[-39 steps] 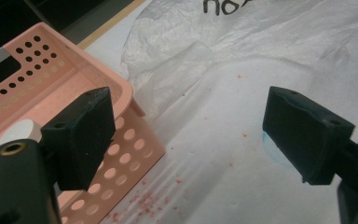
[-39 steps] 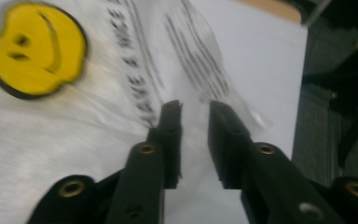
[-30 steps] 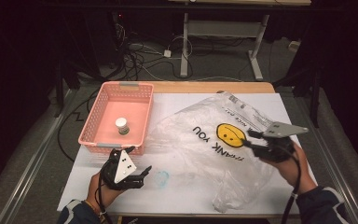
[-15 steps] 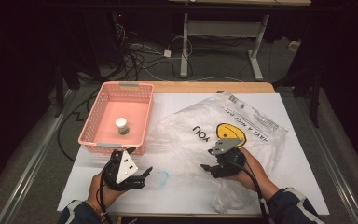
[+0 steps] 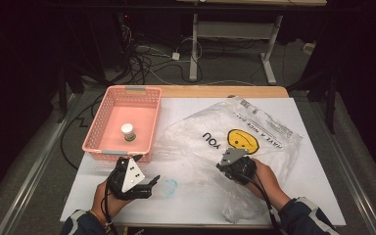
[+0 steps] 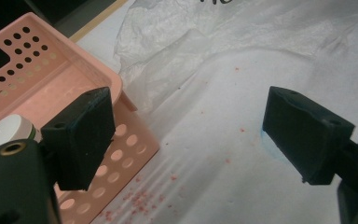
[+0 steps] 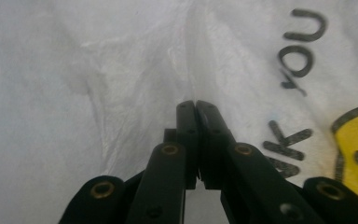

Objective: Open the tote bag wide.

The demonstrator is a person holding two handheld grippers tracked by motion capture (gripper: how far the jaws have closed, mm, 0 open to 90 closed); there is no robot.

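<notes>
One second back my right tool [image 7: 195, 106] hung open over the bag [image 5: 254, 122]; now it has closed, pinching the plastic, ready to lift. Left tool [image 6: 186, 135] gapes empty.

We note a pink perforated basket [image 6: 51, 88] just left of the left jaw; a white-capped bottle [image 6: 7, 133] stands inside it. Reddish crumbs [image 6: 142, 203] lie between the jaws.
</notes>
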